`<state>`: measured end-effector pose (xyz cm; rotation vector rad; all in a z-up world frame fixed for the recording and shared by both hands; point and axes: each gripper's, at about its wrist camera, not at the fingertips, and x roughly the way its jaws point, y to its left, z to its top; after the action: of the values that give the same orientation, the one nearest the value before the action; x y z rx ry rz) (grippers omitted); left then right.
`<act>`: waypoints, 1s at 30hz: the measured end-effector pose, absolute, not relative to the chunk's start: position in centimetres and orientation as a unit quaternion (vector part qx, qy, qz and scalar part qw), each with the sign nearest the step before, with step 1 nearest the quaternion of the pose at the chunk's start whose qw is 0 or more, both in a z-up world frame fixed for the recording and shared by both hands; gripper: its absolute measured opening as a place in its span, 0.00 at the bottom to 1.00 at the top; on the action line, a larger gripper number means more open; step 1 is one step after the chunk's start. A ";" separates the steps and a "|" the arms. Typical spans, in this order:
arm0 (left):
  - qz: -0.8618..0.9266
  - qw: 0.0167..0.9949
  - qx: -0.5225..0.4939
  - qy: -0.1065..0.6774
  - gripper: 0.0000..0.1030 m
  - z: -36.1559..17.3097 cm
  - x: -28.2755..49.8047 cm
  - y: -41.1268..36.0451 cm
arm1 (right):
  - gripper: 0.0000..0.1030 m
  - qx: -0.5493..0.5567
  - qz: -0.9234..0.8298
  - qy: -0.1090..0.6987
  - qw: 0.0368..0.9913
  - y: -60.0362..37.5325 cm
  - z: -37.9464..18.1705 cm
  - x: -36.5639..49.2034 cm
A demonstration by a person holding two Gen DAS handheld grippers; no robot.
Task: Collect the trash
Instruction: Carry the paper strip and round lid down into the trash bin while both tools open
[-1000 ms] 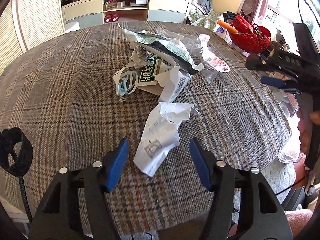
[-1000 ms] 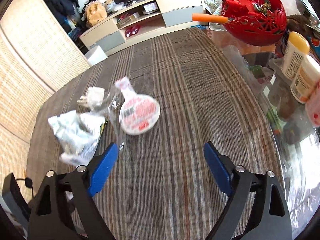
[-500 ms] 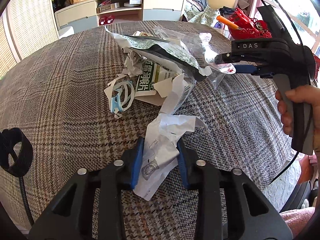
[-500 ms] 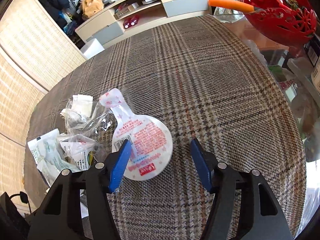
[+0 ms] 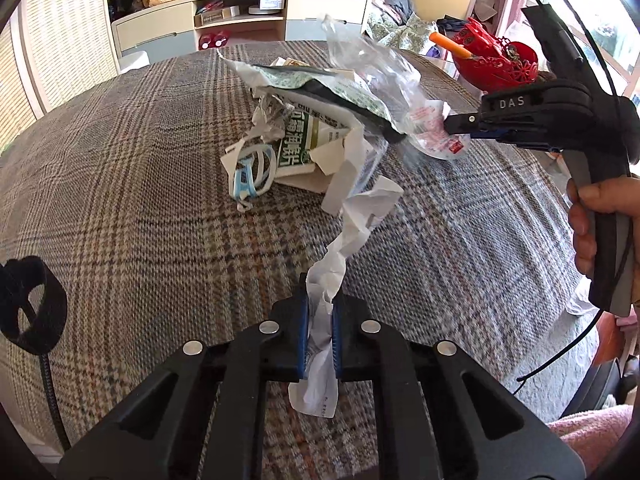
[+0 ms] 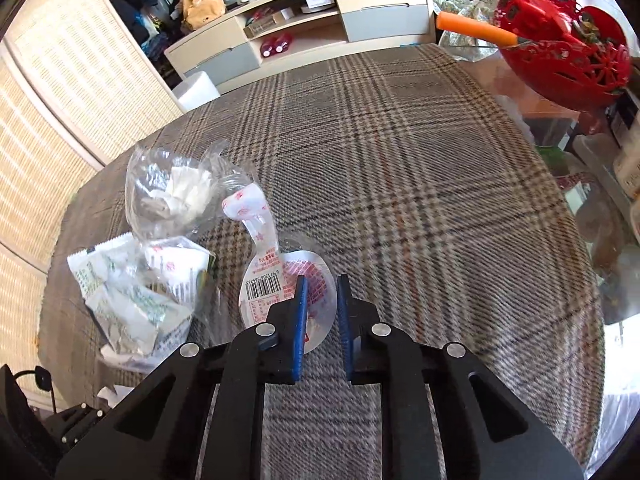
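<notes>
My left gripper [image 5: 320, 324] is shut on a crumpled white paper strip [image 5: 352, 224] and holds it above the plaid tablecloth [image 5: 120, 184]. Behind it lies a trash pile: a green-and-white carton [image 5: 296, 148], white-and-blue loops [image 5: 250, 170] and a green patterned wrapper [image 5: 320, 84]. My right gripper [image 6: 321, 312] is shut on a round red-and-white foil lid [image 6: 276, 280] attached to a clear plastic wrapper [image 6: 172, 196], which hangs lifted. In the left wrist view the right gripper [image 5: 452, 124] holds that lid [image 5: 430, 128] at the pile's right side.
A red basket [image 6: 568, 56] with an orange-handled tool [image 6: 472, 28] stands at the table's far right, beside bottles and clutter. A low cream cabinet [image 5: 248, 20] stands behind the table. Woven screens [image 6: 60, 100] line the left. A black strap [image 5: 32, 304] hangs at the left.
My left gripper closed on the white paper and lifted it. My right gripper moved in to the foil lid, closed on it and raised it with the clear wrapper.
</notes>
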<state>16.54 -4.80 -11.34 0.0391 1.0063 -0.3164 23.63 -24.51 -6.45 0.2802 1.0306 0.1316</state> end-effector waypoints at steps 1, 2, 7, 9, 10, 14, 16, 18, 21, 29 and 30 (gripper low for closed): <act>-0.153 0.863 0.019 0.481 0.07 -11.3 16.2 -4.8 | 0.15 0.132 0.061 0.491 0.859 -25.0 -6.4 23.1; -0.155 0.862 0.018 0.482 0.07 -11.2 15.7 -4.8 | 0.15 0.130 0.059 0.491 0.860 -25.4 -6.2 22.4; -0.162 0.858 0.015 0.486 0.07 -11.1 13.4 -4.8 | 0.14 0.124 0.051 0.491 0.861 -27.5 -5.9 18.4; -0.164 0.857 0.012 0.488 0.07 -11.0 12.2 -4.8 | 0.14 0.125 0.052 0.492 0.860 -28.3 -6.1 16.5; -0.163 0.857 0.011 0.488 0.07 -11.0 11.6 -4.9 | 0.14 0.128 0.054 0.492 0.859 -28.6 -6.1 15.6; -0.162 0.857 0.004 0.490 0.07 -11.0 8.9 -4.8 | 0.14 0.139 0.061 0.493 0.857 -29.2 -6.5 11.6; -0.162 0.856 0.001 0.491 0.07 -11.1 7.8 -4.9 | 0.14 0.144 0.067 0.492 0.856 -29.3 -6.6 9.8; -0.162 0.856 -0.001 0.491 0.07 -11.1 6.4 -5.0 | 0.14 0.147 0.074 0.491 0.855 -29.2 -6.6 8.4; -0.162 0.856 -0.007 0.491 0.07 -11.2 4.6 -5.1 | 0.14 0.150 0.086 0.489 0.855 -28.7 -6.8 6.0; -0.156 0.850 -0.011 0.503 0.07 -12.5 0.2 -4.6 | 0.14 0.139 0.100 0.493 0.853 -26.7 -8.3 0.9; -0.155 0.849 -0.011 0.505 0.07 -12.7 -0.2 -4.6 | 0.14 0.137 0.100 0.495 0.852 -26.5 -8.7 0.4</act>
<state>-0.23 -4.61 -12.71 -0.0229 1.0647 -0.3270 0.41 -26.47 -8.69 0.2878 1.0412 0.2103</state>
